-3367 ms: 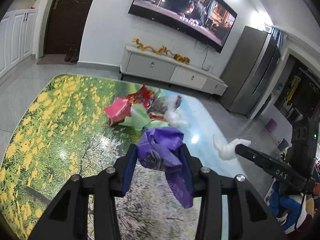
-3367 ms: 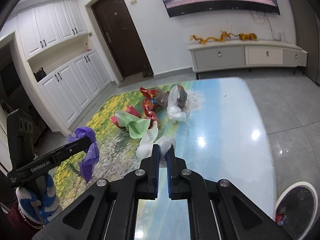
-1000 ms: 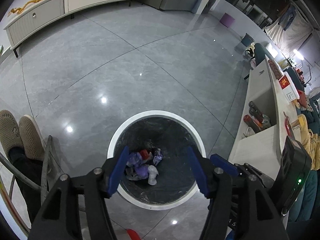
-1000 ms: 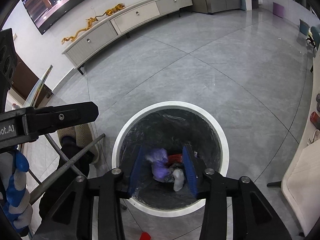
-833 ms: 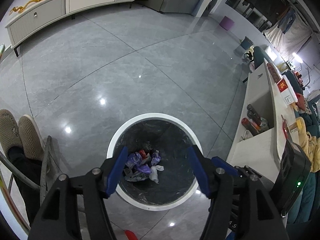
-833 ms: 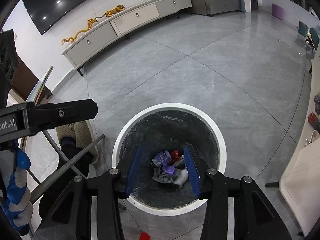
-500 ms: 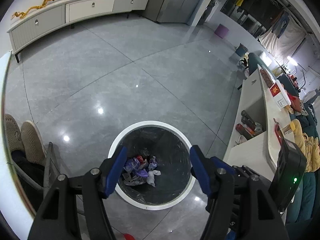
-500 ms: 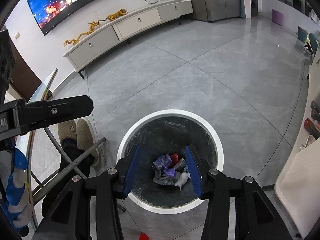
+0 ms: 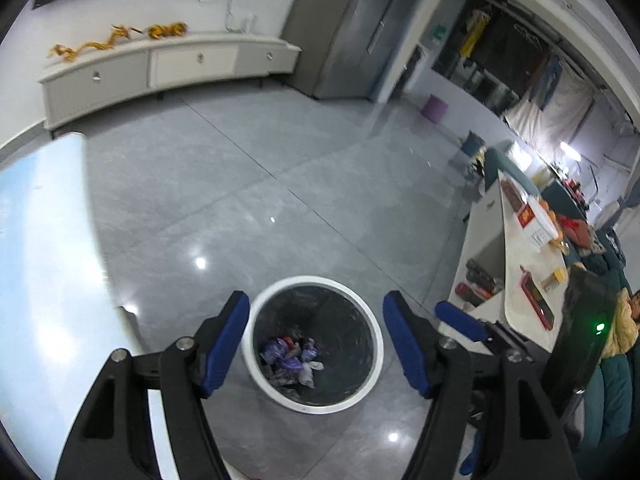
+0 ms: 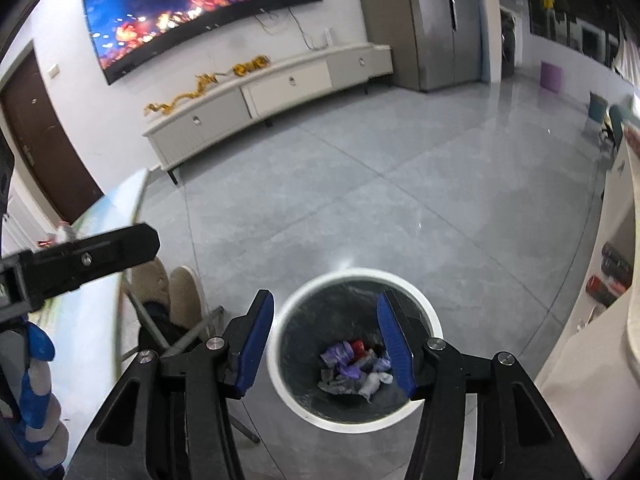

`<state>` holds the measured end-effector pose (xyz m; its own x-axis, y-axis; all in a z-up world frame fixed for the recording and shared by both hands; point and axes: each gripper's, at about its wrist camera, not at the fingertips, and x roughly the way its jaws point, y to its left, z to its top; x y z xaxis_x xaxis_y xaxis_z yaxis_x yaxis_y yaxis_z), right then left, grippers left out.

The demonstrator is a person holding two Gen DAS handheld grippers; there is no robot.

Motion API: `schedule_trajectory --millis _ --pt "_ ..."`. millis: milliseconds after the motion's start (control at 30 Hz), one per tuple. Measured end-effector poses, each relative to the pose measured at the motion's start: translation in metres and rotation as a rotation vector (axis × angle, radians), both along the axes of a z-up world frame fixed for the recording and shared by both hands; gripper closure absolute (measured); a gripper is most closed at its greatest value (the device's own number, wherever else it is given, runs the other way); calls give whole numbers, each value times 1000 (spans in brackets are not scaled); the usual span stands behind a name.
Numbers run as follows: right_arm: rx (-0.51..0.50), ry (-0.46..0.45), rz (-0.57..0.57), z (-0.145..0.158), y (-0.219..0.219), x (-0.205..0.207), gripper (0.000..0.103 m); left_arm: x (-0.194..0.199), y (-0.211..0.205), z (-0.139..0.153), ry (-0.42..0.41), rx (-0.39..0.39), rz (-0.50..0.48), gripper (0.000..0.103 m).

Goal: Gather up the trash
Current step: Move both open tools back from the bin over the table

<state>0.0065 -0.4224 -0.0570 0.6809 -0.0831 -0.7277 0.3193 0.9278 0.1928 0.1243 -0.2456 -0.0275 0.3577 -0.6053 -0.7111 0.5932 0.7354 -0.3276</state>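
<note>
- Trash [image 9: 294,356]: crumpled purple, white and red scraps, lying in the bottom of the bin [image 9: 376,354] on the floor, below and ahead of both grippers. More trash likely remains on the table [image 9: 44,264], but none shows clearly here.
- Floor [image 9: 248,184]: glossy grey tile with hard glare spots. Anything dropped outside the rim would be easy to spot.
- Table: smooth printed top, and only its edge is in view at left.
- Bin: round, white rim, lined with a black, crinkly, shiny plastic bag. The mouth is wide.
- Left gripper [image 9: 316,338]: its jaws have just been opening and now stand wide apart, with nothing between the blue pads.
- Right gripper [image 10: 326,344]: its jaws have also just been opening and are parted and empty.
- Step in hand, as I read it: drop done, head back to the table. Keep both grippers parted, lift clear of the table edge before swinging over, and pinch soft bags at a bunched fold.
</note>
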Motion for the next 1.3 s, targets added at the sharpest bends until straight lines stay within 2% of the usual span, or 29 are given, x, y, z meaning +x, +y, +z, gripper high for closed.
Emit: schedule_trajectory --millis 133,367,567,733,1000,1300 --pt "-28 -60 40 30 26 -1 47 -7 50 22 -75 -6 88 33" --pt "-62 -155 147 69 88 -6 44 -24 142 44 -193 39 287 33" --pt "-74 -206 250 84 146 -13 44 -46 224 55 -276 87 490 33" --pt "-80 -231 321 86 187 -17 43 -65 273 62 -327 108 609 33" --pt "-98 -255 406 89 239 -23 39 -90 324 66 -393 135 721 33" --pt "-125 -261 457 91 270 -32 37 -104 339 66 -403 124 761 33"
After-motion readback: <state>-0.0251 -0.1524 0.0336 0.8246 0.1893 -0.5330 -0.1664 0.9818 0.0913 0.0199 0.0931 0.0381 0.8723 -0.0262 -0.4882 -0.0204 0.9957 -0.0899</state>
